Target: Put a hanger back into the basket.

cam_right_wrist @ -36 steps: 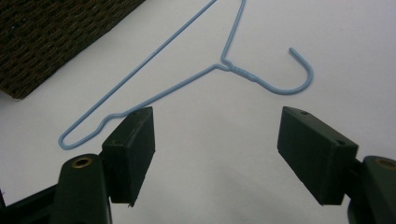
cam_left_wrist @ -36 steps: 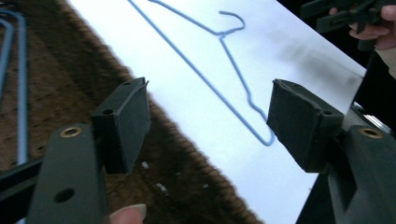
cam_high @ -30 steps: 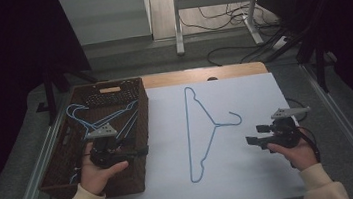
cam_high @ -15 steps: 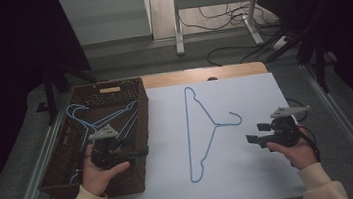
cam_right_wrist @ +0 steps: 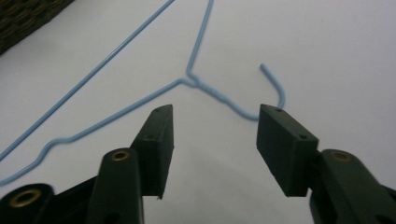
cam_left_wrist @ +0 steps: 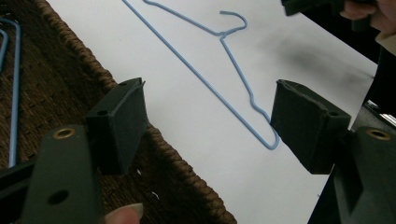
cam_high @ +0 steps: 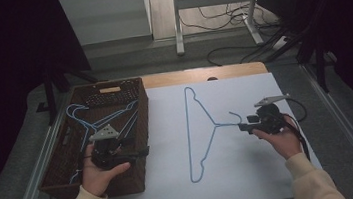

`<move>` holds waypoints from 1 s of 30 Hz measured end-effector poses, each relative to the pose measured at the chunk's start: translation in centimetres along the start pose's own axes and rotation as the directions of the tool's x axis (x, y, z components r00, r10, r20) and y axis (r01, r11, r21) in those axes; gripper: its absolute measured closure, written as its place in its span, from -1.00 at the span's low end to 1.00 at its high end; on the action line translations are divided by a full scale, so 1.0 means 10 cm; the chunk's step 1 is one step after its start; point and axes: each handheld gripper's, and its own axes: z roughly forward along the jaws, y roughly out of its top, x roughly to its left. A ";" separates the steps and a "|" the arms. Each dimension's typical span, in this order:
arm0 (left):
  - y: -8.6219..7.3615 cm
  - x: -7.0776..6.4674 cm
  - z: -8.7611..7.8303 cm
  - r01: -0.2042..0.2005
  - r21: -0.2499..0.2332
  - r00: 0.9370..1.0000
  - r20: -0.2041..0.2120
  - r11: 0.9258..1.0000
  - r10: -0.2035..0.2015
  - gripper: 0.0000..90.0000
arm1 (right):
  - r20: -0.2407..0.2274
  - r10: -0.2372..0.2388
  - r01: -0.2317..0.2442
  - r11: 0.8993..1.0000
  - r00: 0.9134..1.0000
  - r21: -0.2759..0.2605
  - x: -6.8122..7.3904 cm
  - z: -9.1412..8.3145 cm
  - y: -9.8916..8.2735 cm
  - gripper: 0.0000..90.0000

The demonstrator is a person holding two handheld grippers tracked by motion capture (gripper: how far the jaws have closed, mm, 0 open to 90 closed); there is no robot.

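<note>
Both grippers' jaws gape wide, holding nothing.

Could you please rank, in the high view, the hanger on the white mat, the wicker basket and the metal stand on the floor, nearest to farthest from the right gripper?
From the right gripper:
1. Hanger, just left, hook toward it.
2. Wicker basket, left table edge.
3. Metal stand, beyond the table.

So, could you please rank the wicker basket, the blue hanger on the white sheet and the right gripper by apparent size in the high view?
1. wicker basket
2. blue hanger: long but thin
3. right gripper: clearly smallest
</note>
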 end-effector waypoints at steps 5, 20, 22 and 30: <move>0.01 0.01 -0.01 0.003 -0.004 1.000 0.000 1.000 -0.003 -0.40 | 0.048 -0.029 0.026 0.998 0.998 0.048 -0.08 0.22 0.15 0.57; 0.00 0.00 -0.01 0.002 -0.005 1.000 0.002 1.000 -0.002 -0.39 | 0.084 -0.036 0.018 0.979 0.996 0.205 -0.28 0.83 0.26 0.99; 0.00 0.00 -0.02 0.001 -0.006 1.000 0.003 1.000 -0.001 -0.39 | 0.085 -0.042 0.022 0.974 0.995 0.223 -0.29 0.85 0.24 0.99; -0.01 -0.02 0.01 -0.005 0.009 1.000 0.010 1.000 0.005 -0.40 | 0.062 -0.045 0.027 0.964 0.997 0.264 -0.26 0.79 0.19 1.00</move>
